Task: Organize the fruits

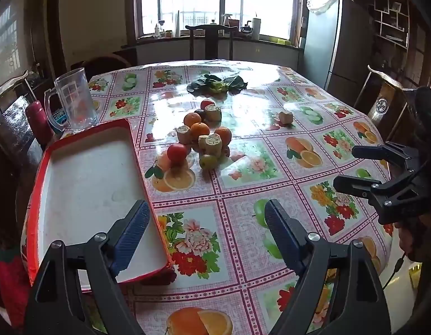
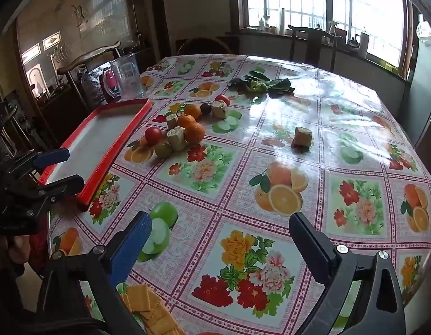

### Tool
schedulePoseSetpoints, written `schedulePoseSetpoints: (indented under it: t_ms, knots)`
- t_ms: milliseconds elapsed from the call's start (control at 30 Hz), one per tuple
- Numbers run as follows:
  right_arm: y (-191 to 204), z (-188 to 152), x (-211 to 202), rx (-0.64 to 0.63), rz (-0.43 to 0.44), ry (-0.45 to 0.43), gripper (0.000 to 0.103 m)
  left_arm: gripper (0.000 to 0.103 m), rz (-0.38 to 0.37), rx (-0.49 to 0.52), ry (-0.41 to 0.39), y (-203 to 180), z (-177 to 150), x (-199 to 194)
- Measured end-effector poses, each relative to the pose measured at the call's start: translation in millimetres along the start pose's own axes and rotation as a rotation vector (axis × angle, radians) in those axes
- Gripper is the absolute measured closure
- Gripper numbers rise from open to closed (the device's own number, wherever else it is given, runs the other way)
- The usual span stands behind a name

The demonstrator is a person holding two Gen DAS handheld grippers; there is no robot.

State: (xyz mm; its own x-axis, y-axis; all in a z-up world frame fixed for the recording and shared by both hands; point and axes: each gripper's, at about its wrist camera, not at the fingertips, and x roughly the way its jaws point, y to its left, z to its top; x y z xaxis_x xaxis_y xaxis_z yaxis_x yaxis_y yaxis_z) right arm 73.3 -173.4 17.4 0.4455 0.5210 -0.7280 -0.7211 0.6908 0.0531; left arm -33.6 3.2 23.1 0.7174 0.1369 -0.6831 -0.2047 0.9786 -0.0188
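Observation:
A pile of fruit sits mid-table: several oranges, a red apple, a green fruit and cut stalk pieces. The pile also shows in the right wrist view. A red-rimmed white tray lies empty at the left; it also shows in the right wrist view. My left gripper is open and empty, near the tray's front corner. My right gripper is open and empty above the tablecloth; it also shows in the left wrist view.
A clear jug and a red bottle stand behind the tray. Leafy greens lie at the far side. A lone stalk piece lies to the right. Crackers lie by the near edge. Chairs surround the table.

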Motion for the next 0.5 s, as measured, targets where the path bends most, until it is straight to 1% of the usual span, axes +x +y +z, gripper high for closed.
schedulePoseSetpoints:
  t_ms: [500]
  knots:
    - [-4.5, 4.2, -4.9, -0.001, 0.004, -0.008, 0.004, 0.018, -0.003, 0.019, 0.017, -4.9, 0.8, 5.6]
